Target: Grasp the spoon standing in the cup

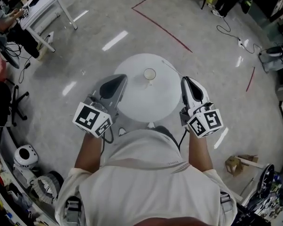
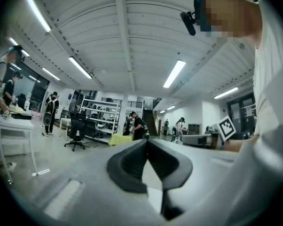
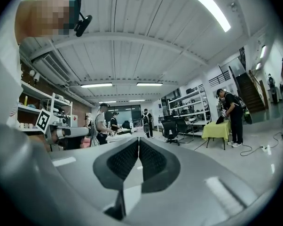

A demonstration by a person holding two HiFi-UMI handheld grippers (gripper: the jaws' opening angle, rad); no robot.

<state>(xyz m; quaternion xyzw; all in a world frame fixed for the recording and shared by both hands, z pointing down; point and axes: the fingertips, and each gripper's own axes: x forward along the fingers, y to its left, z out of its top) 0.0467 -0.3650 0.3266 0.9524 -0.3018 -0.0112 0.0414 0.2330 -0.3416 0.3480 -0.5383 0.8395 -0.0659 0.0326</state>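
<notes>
A small pale cup (image 1: 149, 74) stands near the middle of the round white table (image 1: 132, 102) in the head view; the spoon in it is too small to make out. My left gripper (image 1: 123, 79) is held over the table's left edge, jaws shut and empty. At the table's right edge my right gripper (image 1: 184, 81) is also shut with nothing in it. Both tips stop short of the cup, one on each side. In the left gripper view the left gripper (image 2: 147, 143) faces out into the room, and so does the right gripper (image 3: 138, 141) in its own view; neither view shows the cup.
A white desk (image 1: 43, 4) stands at the far left, with an office chair (image 1: 10, 102) nearer. Red tape lines (image 1: 162, 29) and cables (image 1: 231, 36) cross the floor beyond the table. A cardboard box (image 1: 235, 164) lies at the lower right. Several people stand about the room.
</notes>
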